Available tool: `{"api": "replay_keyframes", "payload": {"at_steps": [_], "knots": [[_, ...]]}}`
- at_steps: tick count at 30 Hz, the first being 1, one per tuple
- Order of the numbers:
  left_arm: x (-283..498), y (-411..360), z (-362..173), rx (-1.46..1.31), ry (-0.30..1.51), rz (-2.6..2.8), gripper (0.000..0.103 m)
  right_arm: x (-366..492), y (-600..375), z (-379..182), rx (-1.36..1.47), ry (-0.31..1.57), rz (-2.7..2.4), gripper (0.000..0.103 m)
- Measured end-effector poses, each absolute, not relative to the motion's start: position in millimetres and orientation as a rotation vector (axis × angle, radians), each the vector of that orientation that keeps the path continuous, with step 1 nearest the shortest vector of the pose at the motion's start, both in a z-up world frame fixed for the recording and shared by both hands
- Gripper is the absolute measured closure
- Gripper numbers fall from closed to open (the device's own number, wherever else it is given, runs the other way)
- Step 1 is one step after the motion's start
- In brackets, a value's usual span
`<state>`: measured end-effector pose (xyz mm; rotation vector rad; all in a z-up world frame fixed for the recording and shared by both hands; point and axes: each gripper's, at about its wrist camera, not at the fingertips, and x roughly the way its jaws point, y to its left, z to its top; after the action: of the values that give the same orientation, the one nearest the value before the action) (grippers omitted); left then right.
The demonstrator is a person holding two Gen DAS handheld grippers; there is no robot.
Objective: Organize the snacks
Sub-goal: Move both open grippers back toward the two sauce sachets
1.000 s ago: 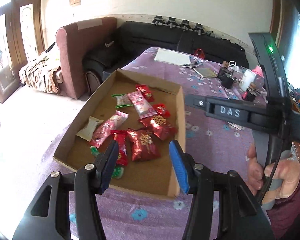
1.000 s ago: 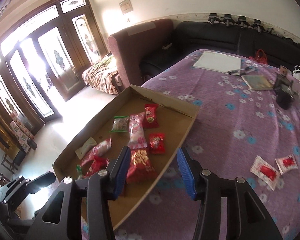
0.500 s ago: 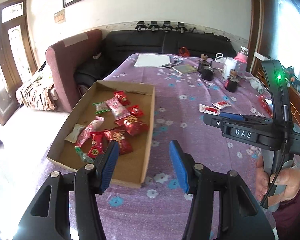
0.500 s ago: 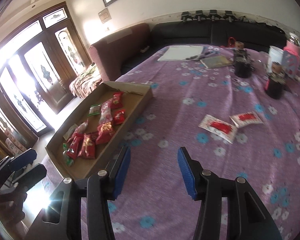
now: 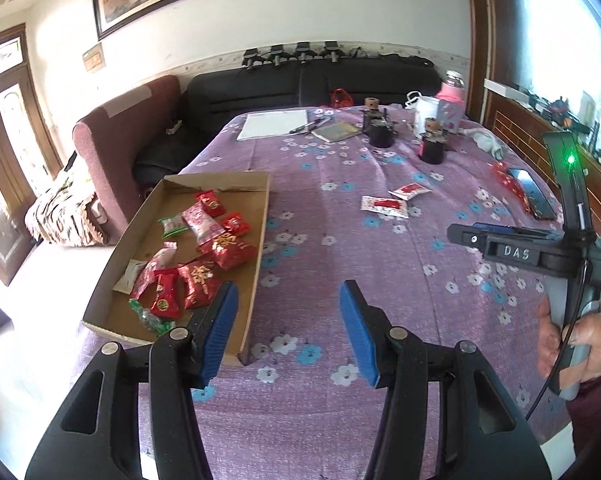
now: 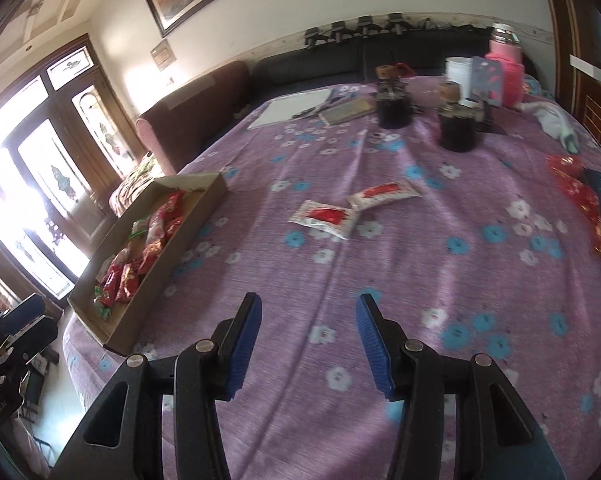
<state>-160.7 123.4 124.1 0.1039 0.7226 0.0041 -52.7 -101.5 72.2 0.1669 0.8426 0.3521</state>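
Cardboard forms the shallow tray (image 5: 256,240) at the left of both views, and a heap of red, pink and green wrapped snacks (image 5: 196,256) is already gathered inside it. Two white-and-red sachets (image 6: 324,218) lie loose on the purple flowered surface (image 6: 400,288), touching at a corner, at the centre of the right wrist view. The step in hand is judged to be the reach for these strays. The right claw (image 6: 308,344) is spread with nothing between its blue pads; the sachets lie above it in frame, well apart. The left claw (image 5: 288,328) is likewise spread and empty, just beside the tray's near corner. Next, a further advance and a descent over the nearer sachet are called for.
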Motion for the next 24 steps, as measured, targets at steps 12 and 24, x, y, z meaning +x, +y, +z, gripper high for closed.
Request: {"api": "replay_keyframes", "payload": {"at_steps": [12,24], "knots": [[-149,107,116,-0.032,0.794,-0.162,0.052,-61,-164,82,0.194,0.812,0.243,0.047],[-121,110,92,-0.068,0.846,-0.171,0.052,-4,-138,58,0.203,0.897,0.266,0.047]]}}
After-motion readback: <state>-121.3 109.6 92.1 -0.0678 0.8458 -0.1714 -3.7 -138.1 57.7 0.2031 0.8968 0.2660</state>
